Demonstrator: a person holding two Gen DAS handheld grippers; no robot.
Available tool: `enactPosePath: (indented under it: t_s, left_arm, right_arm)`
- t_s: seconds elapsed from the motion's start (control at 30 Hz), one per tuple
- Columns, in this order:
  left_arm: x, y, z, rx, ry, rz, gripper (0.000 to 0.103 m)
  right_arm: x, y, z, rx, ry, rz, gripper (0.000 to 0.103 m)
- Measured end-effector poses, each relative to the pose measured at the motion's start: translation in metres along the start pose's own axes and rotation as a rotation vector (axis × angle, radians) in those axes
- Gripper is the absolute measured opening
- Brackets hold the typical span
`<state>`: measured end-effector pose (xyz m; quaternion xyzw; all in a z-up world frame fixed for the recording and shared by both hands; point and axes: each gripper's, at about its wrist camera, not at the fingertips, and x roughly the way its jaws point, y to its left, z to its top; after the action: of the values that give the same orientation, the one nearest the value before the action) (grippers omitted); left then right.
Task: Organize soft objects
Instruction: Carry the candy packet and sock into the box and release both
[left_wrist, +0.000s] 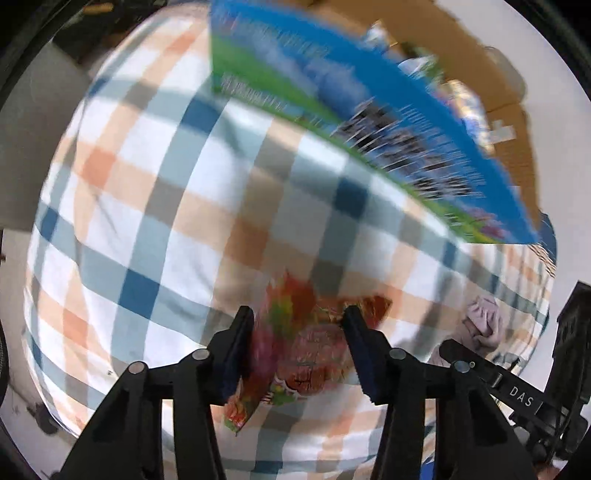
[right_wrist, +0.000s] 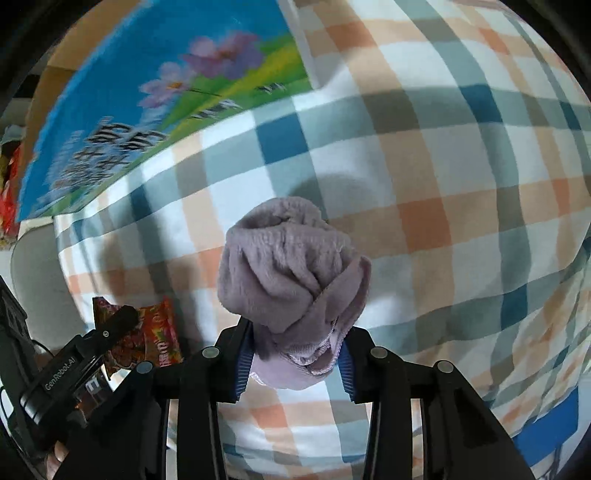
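Two hand-held grippers in play, one soft thing in each. Left gripper (left_wrist: 299, 317) partly closed, its two dark fingers pressed against either side of one red and orange snack packet (left_wrist: 303, 332), low and centre in the left wrist view; packet crumpled between the pads, above the checked cloth (left_wrist: 166, 206); whether touching the cloth could not be told. Right gripper (right_wrist: 295, 350) closed on one balled-up lilac fleece garment (right_wrist: 288, 273), centre of the right wrist view, bulk of it bulging out past the fingertips, hem caught between the blue pads. One cloth only, plaid in white, orange, teal and dark blue, spread across nearly all of both frames. One blue and green printed box (left_wrist: 332, 110) across the upper right of the left view; seen again at upper left of the right view with two purple flowers on it. Brown cardboard (left_wrist: 461, 48) behind it, top right. Same packet visible at lower left of the right view, beside the other gripper's body.
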<state>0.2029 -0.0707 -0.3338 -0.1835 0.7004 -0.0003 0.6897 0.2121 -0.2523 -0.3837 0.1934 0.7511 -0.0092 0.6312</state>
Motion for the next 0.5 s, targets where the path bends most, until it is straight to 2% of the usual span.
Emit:
enactPosePath:
  t_s: [0.07, 0.1, 0.2, 0.23, 0.37, 0.5]
  left_arm:
    - [-0.014, -0.005, 0.005, 0.033, -0.023, -0.012, 0.037]
    - [-0.026, 0.005, 0.02, 0.046, -0.037, -0.011, 0.037]
    - [-0.033, -0.006, 0.031, 0.082, -0.058, 0.011, 0.036]
    - [-0.037, 0.004, 0.031, 0.08, -0.047, 0.007, 0.036]
    - [-0.01, 0.0, 0.024, 0.099, -0.025, 0.045, 0.035]
    - [0.02, -0.001, 0.009, 0.206, 0.061, 0.074, 0.035]
  right_arm:
    - [-0.012, 0.001, -0.001, -0.019, -0.015, 0.017, 0.041]
    - [-0.02, 0.005, -0.001, -0.031, -0.025, 0.026, 0.041]
    - [-0.043, 0.019, 0.0, -0.072, -0.056, 0.049, 0.041]
    - [-0.049, 0.025, 0.001, -0.089, -0.067, 0.048, 0.041]
    - [-0.055, 0.027, 0.006, -0.111, -0.07, 0.028, 0.041]
    - [-0.037, 0.019, 0.009, -0.1, -0.038, 0.0, 0.041]
